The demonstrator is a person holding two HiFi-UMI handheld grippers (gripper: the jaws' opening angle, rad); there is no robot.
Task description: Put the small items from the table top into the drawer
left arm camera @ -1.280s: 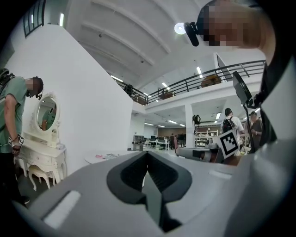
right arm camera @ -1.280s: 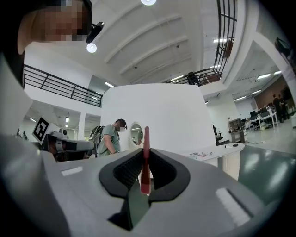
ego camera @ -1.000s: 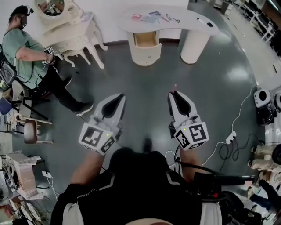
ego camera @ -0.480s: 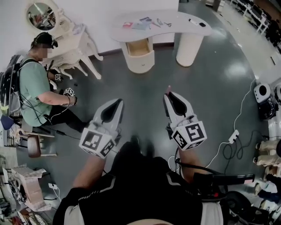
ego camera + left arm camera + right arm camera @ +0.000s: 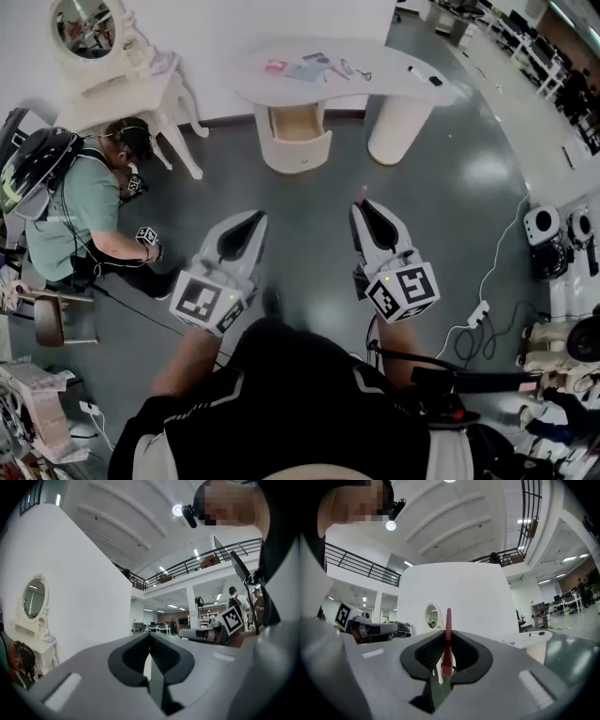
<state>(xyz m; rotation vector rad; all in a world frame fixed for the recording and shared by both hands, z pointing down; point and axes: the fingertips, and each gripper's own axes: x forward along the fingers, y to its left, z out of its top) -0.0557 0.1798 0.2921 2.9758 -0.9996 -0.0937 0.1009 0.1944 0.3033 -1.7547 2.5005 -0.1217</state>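
The right hand-held gripper (image 5: 448, 634) has its jaws clamped on a thin red stick (image 5: 448, 620), which stands between the pads and pokes out past the tips. The left hand-held gripper (image 5: 150, 635) is beside it, level with it and a little apart. Its jaws are drawn together with nothing between them.

Below both is bare dark floor (image 5: 450, 216), with the person's dark top behind the two marker cubes.

Straight ahead of the right hand-held gripper, well apart from it across the floor, stands the white curved desk (image 5: 384, 80). Its drawer (image 5: 297, 123) is pulled out on the side nearer the left hand-held gripper. Small items (image 5: 309, 67) lie on top of the desk above the drawer, among them something red, some bluish flat pieces and a thin dark loop. A black object (image 5: 429, 79) lies at the far right end.

Out to the left of the left hand-held gripper another person (image 5: 70, 211) in a green shirt crouches on the floor. Beyond that person is a white dressing table (image 5: 131, 89) with a round mirror (image 5: 80, 23). Off to the right of the right hand-held gripper a white cable (image 5: 502, 253) trails over the floor.
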